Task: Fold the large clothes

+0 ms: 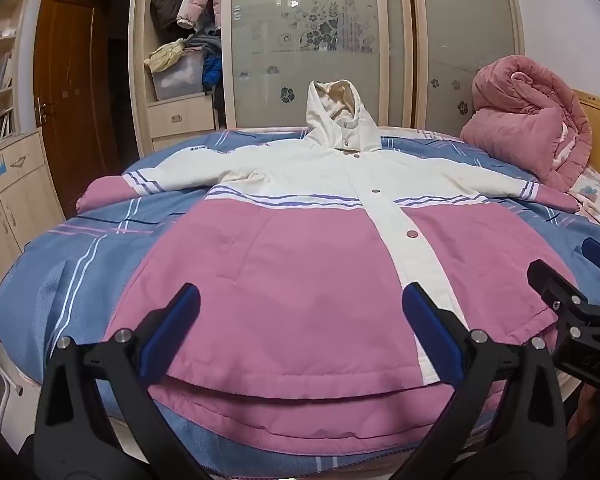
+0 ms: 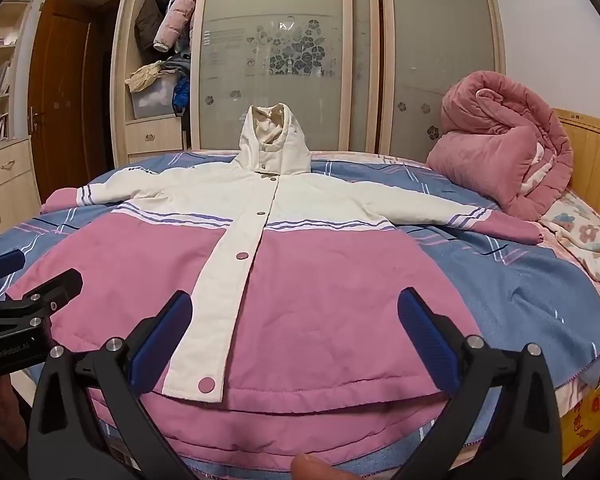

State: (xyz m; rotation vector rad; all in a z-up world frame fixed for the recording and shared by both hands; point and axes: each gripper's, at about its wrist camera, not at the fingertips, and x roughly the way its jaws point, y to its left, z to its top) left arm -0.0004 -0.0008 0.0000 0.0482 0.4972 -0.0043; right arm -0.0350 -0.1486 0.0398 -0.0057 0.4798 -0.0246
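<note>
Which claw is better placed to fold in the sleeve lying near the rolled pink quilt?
Probably the right claw: it hangs open over the jacket's half toward that sleeve. The left claw, also open, sits over the other half, so it would have to cross.

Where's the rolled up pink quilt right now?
The pink quilt sits on the bed's far right in both views, against the wooden headboard, just beyond the jacket's right-side sleeve.

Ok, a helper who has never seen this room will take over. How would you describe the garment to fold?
On the bed's blue striped blanket a hooded jacket lies spread flat, sleeves out. It is cream above and pink below, with a snap placket, unlike the plain pink quilt bundled by the headboard.
</note>
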